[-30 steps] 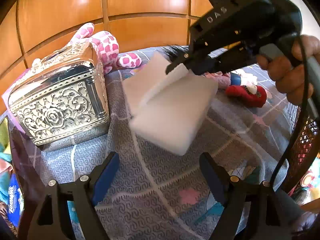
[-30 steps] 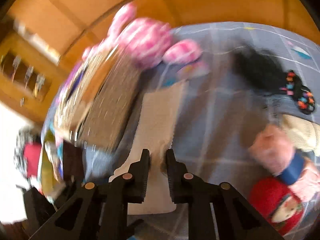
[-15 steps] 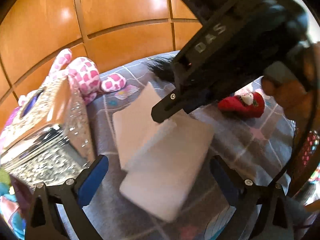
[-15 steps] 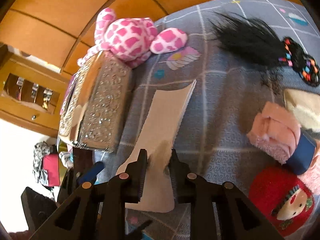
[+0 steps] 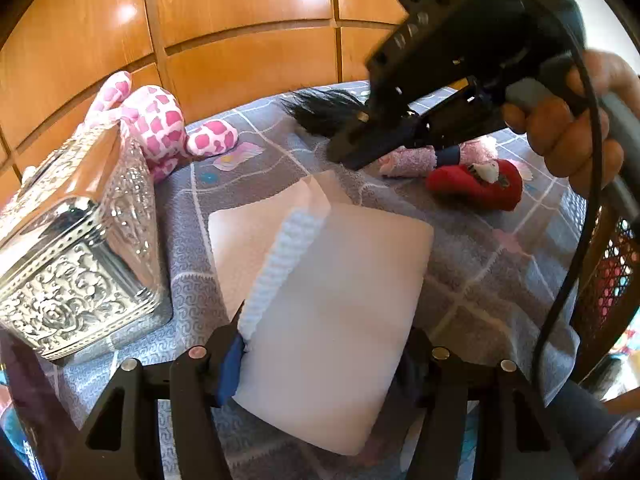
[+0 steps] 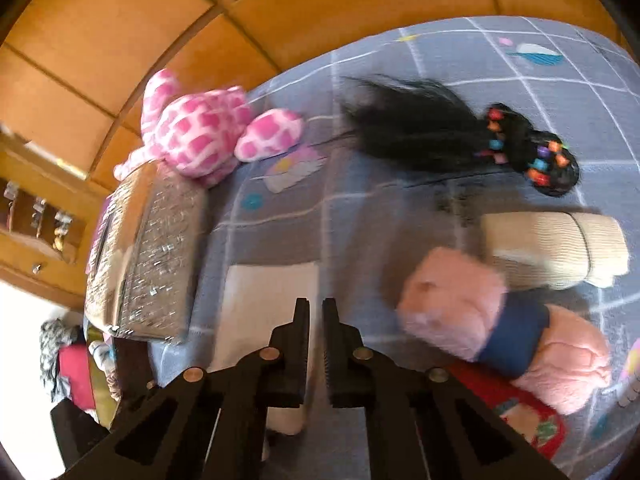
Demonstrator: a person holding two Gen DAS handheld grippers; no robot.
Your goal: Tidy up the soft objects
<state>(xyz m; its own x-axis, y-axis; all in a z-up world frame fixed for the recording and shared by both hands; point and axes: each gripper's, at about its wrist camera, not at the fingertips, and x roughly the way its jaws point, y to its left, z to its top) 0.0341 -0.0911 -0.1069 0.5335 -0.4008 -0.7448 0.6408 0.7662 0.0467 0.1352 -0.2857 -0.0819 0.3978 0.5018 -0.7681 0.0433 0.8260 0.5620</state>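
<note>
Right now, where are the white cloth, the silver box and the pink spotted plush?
white cloth (image 5: 340, 320): left wrist view, middle of its folded top layer.
silver box (image 5: 76, 280): left wrist view, embossed front face.
pink spotted plush (image 6: 200, 136): right wrist view, its body.

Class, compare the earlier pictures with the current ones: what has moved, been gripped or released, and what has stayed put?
The right gripper let go of the white cloth and drew back toward the far toys; its jaws are closing with nothing between them. The left gripper moved in around the cloth's near end, jaws closing on it. The cloth now lies flat. The silver box, pink plush and black hairpiece stayed put.
</note>
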